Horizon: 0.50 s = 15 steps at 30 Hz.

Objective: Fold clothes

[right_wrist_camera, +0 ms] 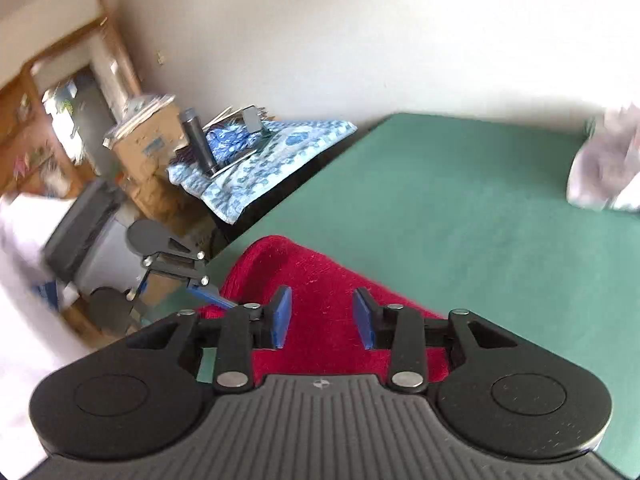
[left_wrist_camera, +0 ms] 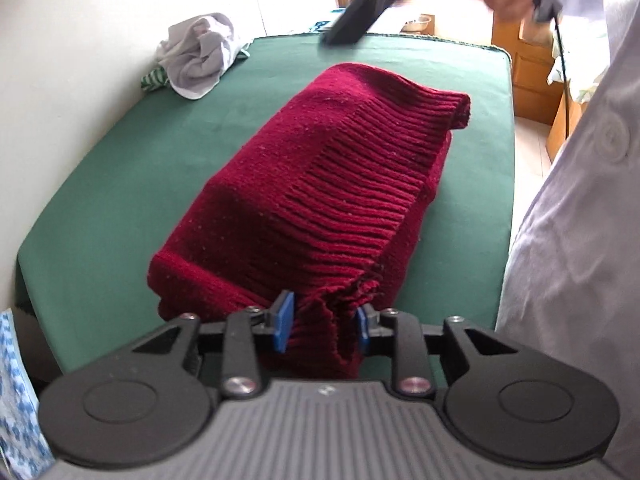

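Note:
A dark red knit sweater (left_wrist_camera: 320, 168) lies folded in a thick bundle on the green-covered table (left_wrist_camera: 120, 184). Its ribbed hem bunches up between the blue pads of my left gripper (left_wrist_camera: 323, 320) at the near end; the jaws stand a little apart and the cloth hangs loosely in the gap. In the right wrist view my right gripper (right_wrist_camera: 322, 318) hovers open over the other end of the sweater (right_wrist_camera: 320, 272), with nothing pinched. One blue finger (right_wrist_camera: 208, 295) of the left gripper shows at the sweater's left edge. The right gripper (left_wrist_camera: 340, 36) appears blurred at the far table edge, held by a hand.
A crumpled white garment (left_wrist_camera: 200, 56) on a green striped cloth (left_wrist_camera: 154, 80) lies at the far left by the wall. The person's white shirt (left_wrist_camera: 580, 240) fills the right side. Beside the table are a blue patterned cloth (right_wrist_camera: 260, 160), a cardboard box (right_wrist_camera: 148, 140) and wooden cabinets (left_wrist_camera: 532, 72).

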Available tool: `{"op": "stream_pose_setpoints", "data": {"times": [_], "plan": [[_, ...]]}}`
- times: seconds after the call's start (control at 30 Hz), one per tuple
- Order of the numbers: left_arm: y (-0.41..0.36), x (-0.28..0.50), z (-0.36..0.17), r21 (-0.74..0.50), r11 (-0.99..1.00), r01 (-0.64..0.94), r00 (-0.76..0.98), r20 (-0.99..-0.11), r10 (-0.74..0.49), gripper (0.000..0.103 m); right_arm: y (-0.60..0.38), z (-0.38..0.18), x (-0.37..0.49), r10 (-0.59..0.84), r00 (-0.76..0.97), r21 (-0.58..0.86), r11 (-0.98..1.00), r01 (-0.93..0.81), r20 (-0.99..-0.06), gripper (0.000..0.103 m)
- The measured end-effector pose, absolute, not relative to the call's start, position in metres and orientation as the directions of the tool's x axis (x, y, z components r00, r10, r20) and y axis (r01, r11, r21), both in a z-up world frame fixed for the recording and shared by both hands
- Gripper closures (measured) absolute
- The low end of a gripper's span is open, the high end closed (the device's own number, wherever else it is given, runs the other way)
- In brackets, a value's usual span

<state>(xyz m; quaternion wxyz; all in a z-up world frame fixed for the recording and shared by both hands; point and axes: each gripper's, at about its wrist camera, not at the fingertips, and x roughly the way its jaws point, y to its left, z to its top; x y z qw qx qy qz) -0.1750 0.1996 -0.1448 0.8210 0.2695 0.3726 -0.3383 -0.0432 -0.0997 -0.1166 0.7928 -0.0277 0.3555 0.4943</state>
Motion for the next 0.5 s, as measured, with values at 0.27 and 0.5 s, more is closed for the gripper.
{"op": "stream_pose_setpoints", "data": {"times": [0.27, 0.5], "plan": [[0.22, -0.185, -0.115, 0.178, 0.667, 0.723, 0.525, -0.769, -0.364, 0.069, -0.108, -0.19, -0.064, 0.714, 0.292, 0.189, 0.511, -0.838, -0.636, 0.082], [0.249, -0.143, -0.057, -0.121, 0.769, 0.628, 0.596, -0.561, -0.575, 0.065, -0.101, -0.195, -0.091, 0.713, 0.377, 0.05, 0.499, -0.865, -0.591, 0.08]]}}
